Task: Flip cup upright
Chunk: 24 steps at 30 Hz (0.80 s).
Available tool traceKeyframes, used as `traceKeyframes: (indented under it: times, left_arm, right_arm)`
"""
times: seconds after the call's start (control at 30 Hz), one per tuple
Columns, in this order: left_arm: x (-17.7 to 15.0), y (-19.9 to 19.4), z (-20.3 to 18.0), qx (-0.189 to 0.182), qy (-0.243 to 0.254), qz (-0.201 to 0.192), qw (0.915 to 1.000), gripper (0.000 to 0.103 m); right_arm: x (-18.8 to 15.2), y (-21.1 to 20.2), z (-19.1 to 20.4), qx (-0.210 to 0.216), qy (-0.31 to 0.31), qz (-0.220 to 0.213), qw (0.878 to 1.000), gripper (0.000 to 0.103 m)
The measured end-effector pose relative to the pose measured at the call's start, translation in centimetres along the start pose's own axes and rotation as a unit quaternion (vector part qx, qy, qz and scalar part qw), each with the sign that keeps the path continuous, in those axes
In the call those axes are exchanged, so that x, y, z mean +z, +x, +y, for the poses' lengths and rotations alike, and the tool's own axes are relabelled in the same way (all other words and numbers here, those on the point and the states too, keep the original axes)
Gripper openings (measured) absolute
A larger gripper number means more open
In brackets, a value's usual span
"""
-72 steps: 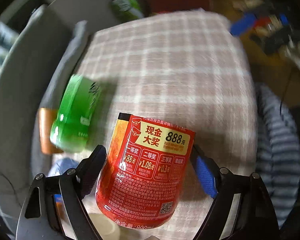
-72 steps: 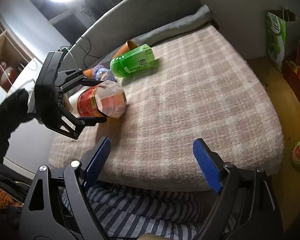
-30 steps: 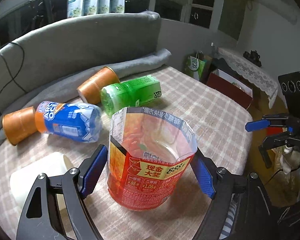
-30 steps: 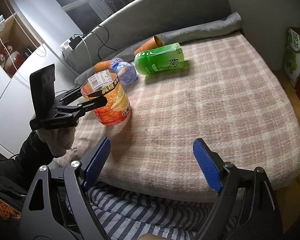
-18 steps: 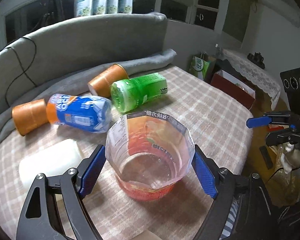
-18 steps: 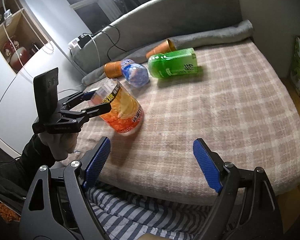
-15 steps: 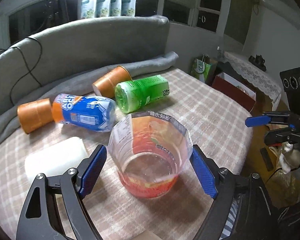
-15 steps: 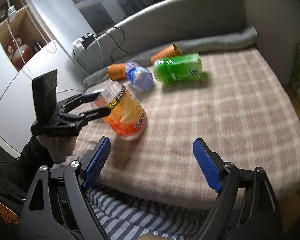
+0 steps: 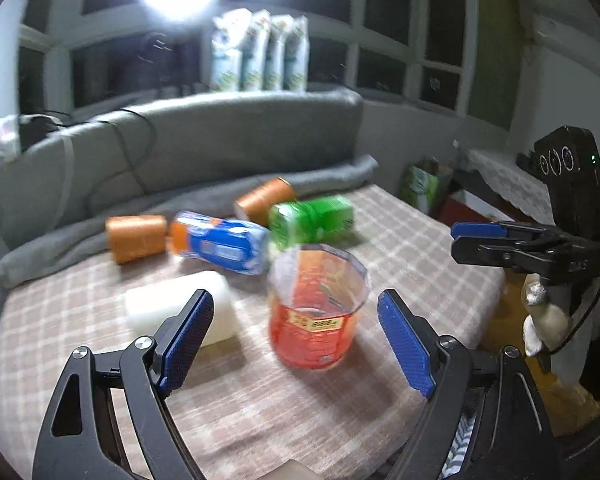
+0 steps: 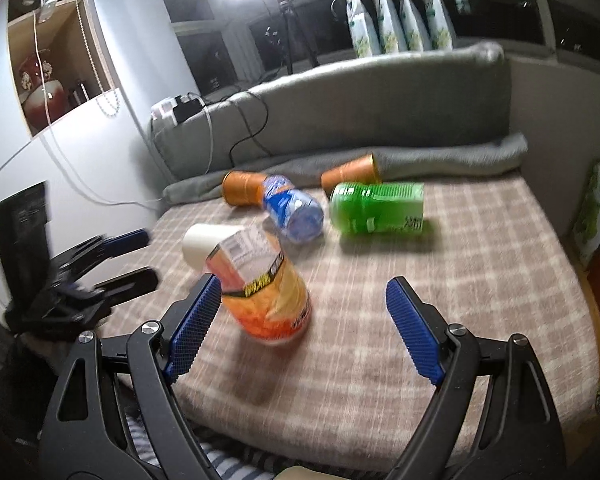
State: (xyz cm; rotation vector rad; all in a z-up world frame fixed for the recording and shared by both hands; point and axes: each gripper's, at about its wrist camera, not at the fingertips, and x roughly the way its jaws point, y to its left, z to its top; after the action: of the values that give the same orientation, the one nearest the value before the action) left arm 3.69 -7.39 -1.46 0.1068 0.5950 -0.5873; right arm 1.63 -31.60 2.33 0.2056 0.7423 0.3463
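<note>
Left wrist: white cup [image 9: 180, 310], blue bottle [image 9: 220, 242] beside red cup [image 9: 316, 308].

Plaid-covered bed [image 10: 480, 280] carries: red cup [image 10: 266, 290] upright, centre. White cup [image 10: 204, 240] on its side at 10 o'clock. Blue bottle [image 10: 294, 208], green bottle [image 10: 378, 208], two orange cups [image 10: 242, 188] lying toward 12, against grey blanket [image 10: 440, 160].

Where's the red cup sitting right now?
The red cup stands upright on the checked blanket, just ahead of the open left gripper. The white cup lies to its left, the blue bottle behind.
</note>
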Motion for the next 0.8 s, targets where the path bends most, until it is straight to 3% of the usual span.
traceKeyframes:
  times: [0.2, 0.43, 0.53, 0.67, 0.8]
  left_arm:
    - [-1.0, -3.1, 0.7, 0.078, -0.044, -0.043, 0.9951, 0.085]
    - [-2.3, -6.4, 2.0, 0.165, -0.107, -0.095, 0.9758, 0.085]
    - [-2.6, -7.4, 2.2, 0.196, -0.118, -0.109, 0.9673, 0.085]
    - [-3.2, -8.3, 1.6, 0.232, -0.114, -0.126, 0.9578, 0.086]
    - [-3.5, -8.7, 1.1, 0.247, -0.106, -0.132, 0.954, 0.087]
  right_arm:
    - [0.3, 0.1, 1.6, -0.055, -0.023, -0.024, 0.998, 0.087]
    - [0.3, -0.4, 2.8, -0.11, -0.045, -0.057, 0.991, 0.087]
    - [0.2, -1.0, 2.7, -0.129, -0.045, -0.079, 0.988, 0.094]
    - [0.3, -1.9, 2.8, -0.149, -0.042, -0.108, 0.982, 0.094]
    - [0.4, -2.5, 2.7, -0.157, -0.035, -0.126, 0.979, 0.095]
